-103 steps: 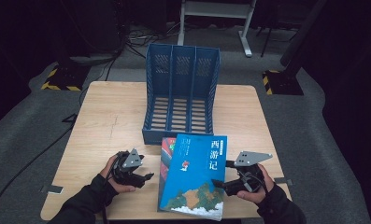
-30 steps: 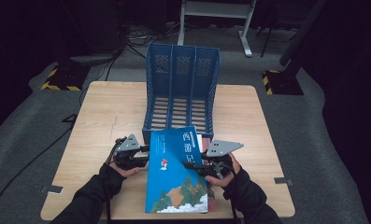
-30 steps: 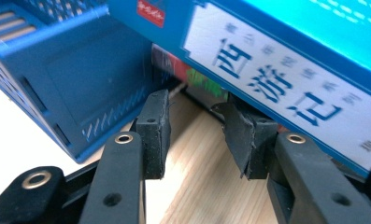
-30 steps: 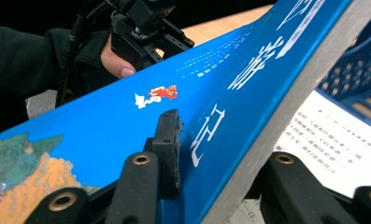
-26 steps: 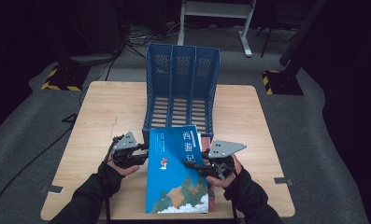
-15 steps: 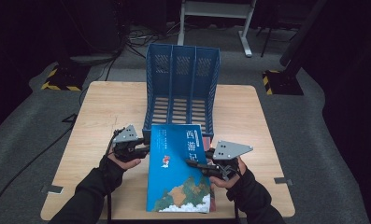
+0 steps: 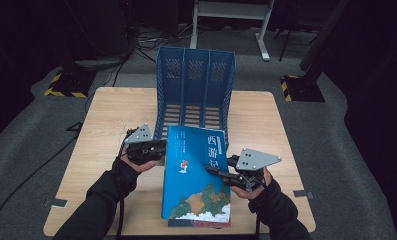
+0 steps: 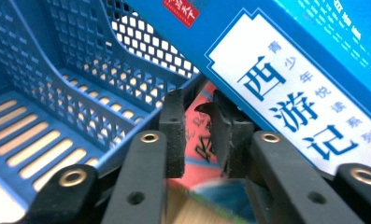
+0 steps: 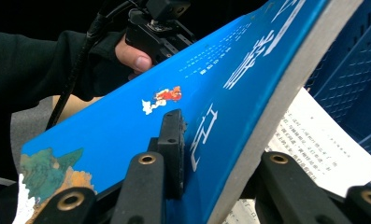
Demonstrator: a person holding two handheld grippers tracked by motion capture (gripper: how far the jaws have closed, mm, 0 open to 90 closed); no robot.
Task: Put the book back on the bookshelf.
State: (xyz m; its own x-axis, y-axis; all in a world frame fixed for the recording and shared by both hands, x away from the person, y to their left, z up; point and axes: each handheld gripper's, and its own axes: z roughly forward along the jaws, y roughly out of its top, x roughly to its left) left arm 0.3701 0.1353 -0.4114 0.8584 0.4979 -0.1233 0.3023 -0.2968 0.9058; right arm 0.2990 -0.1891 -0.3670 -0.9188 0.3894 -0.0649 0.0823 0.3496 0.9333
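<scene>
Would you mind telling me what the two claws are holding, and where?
The blue book: the right claw clamps its right edge, the left claw its left edge.

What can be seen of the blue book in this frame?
The blue book is a thick paperback with a glossy blue cover bearing a white title panel, large Chinese characters and a landscape picture near its bottom edge. It is closed and tilted. The right claw grips its page edge, the left claw is at its opposite side. It sits before the blue file rack, above another book.
</scene>
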